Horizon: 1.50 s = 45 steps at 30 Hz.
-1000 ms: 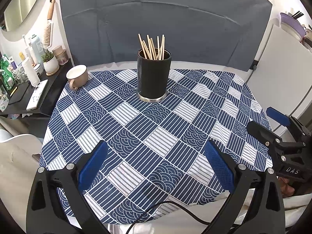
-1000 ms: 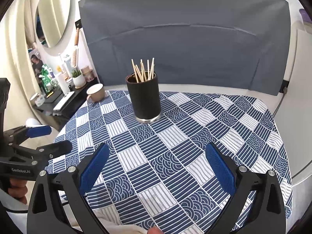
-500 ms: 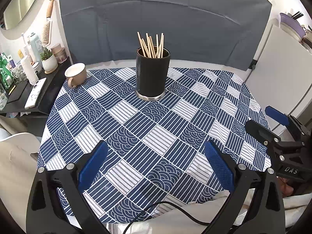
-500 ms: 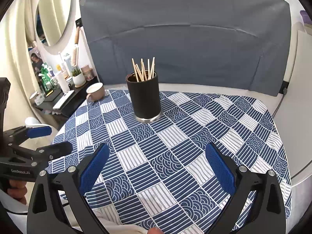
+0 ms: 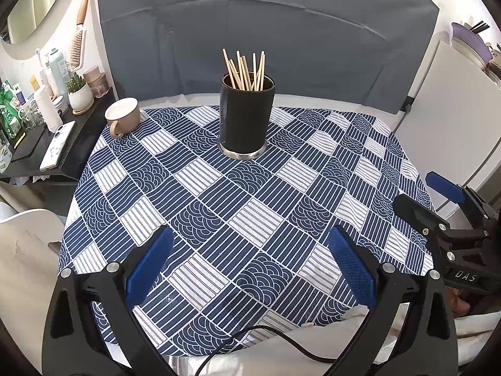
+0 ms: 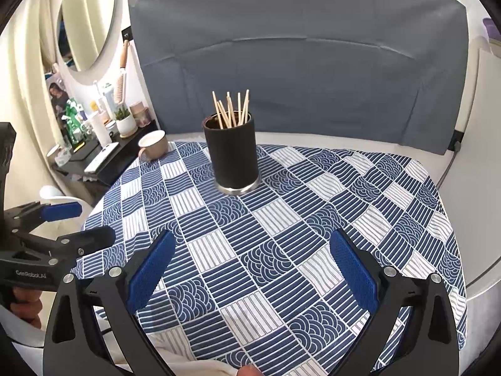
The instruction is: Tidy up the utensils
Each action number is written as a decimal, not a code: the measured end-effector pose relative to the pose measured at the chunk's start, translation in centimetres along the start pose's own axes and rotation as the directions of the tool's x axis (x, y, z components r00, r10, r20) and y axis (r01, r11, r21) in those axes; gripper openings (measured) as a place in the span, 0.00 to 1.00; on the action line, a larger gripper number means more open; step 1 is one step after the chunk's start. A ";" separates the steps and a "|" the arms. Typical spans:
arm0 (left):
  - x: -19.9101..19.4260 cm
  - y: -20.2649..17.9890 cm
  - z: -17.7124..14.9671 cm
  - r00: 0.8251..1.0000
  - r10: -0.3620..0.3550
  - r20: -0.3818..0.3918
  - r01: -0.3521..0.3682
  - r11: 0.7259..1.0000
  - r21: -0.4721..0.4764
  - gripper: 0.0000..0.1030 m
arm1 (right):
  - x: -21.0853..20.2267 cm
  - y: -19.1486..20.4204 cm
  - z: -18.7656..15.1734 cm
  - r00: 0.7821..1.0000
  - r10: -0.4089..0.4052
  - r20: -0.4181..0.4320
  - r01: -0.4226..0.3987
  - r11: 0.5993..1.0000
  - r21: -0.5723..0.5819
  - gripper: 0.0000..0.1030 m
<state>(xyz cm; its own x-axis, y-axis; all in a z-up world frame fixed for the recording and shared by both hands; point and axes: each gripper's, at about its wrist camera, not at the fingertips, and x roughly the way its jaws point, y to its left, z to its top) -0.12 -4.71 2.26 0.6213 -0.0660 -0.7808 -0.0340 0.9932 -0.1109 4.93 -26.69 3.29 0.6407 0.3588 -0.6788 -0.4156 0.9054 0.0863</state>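
From the left wrist camera, we see our left tongs [image 5: 249, 264] spread wide and empty, low over the near edge of the desk with its blue-and-white patterned cloth [image 5: 200, 175]. Straight ahead, well apart, stands the black cylindrical holder with a metal base [image 5: 244, 119], upright at the far middle of the desk, and the pale wooden chopsticks [image 5: 245, 70] rise from it, long axes near vertical and fanned slightly. A beige ceramic mug [image 5: 122, 116] sits at the far left corner. Our right tongs [image 5: 444, 200] show at the right edge, marked "DAS".

From the right wrist camera, the right tongs [image 6: 250, 264] are likewise apart, holding nothing, with the holder [image 6: 233, 153] ahead and slightly left. The left tongs [image 6: 62, 225] at the left edge read "GenRobot.AI". Neither hand looks clearly nearer, we judge.
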 end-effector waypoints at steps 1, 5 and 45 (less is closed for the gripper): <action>0.0 0.0 0.0 1.000 0.001 0.002 -0.001 1.000 0.000 0.94 | 0.0 0.0 0.0 1.000 0.001 -0.001 -0.001 1.000 -0.001 0.92; -0.1 -0.1 0.0 1.000 0.000 0.004 0.000 1.000 -0.001 0.94 | -0.1 0.0 0.0 1.000 -0.001 0.001 0.001 1.000 0.000 0.92; -0.7 0.2 -0.5 1.000 0.013 0.013 -0.013 1.000 -0.029 0.94 | 0.0 0.1 0.0 1.000 0.018 -0.008 -0.018 1.000 -0.023 0.92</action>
<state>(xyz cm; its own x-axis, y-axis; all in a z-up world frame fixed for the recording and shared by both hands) -0.92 -4.47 2.47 0.6306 -0.0517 -0.7744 -0.0644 0.9909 -0.1185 4.89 -26.65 3.33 0.6278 0.3733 -0.6831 -0.4418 0.8933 0.0821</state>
